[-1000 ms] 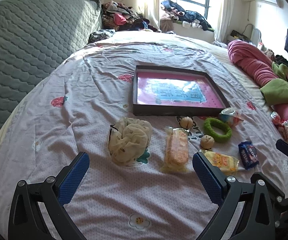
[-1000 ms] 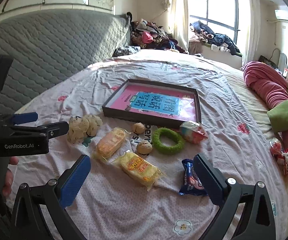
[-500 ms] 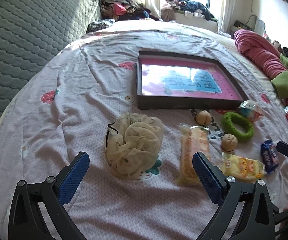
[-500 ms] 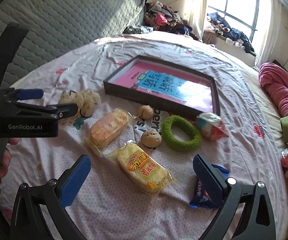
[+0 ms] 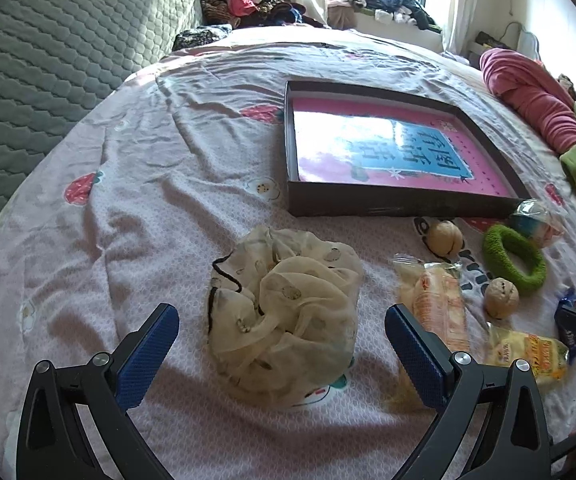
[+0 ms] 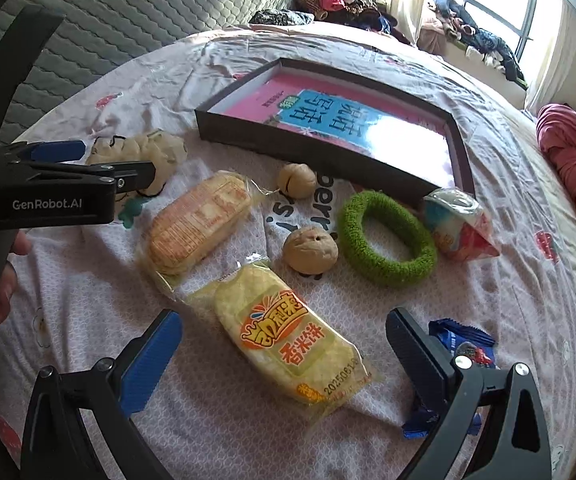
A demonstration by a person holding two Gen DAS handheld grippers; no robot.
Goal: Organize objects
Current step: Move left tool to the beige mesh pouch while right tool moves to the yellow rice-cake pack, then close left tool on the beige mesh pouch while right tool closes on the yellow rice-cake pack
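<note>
1. Left wrist view — my left gripper (image 5: 282,334) hangs low over the bed (image 5: 136,208), jaws spread wide and holding nothing. The cream scrunchie (image 5: 284,312) lies crumpled on the sheet right between the two blue pads.
2. Same view: an orange cracker pack (image 5: 439,304) lies just right of the scrunchie, beside my right-hand pad. Past it sit two walnuts — the far one (image 5: 443,238) near the front wall of the dark shallow box (image 5: 387,202), the near one (image 5: 501,298) touching the green ring (image 5: 515,258). The box sits toward the middle of the bed with a pink-and-blue book (image 5: 399,148) flat inside it.
3. Still the left view: a yellow rice-cracker pack (image 5: 527,354) lies toward the bed's right side, close to the tip of the other gripper.
4. Right wrist view — my right gripper (image 6: 284,346) is released too, jaws wide apart, empty. The yellow rice-cracker pack (image 6: 288,336) lies between them on the sheet.
5. Here a blue wrapper (image 6: 463,344) is partly hidden behind my right finger. The green ring (image 6: 385,240) lies just in front of the box's (image 6: 327,156) near corner, with a clear-wrapped snack (image 6: 459,224) touching its right side.
6. At the left edge I see the left gripper (image 6: 88,164) side-on over the scrunchie (image 6: 144,156), a hand (image 6: 8,280) on its handle.
</note>
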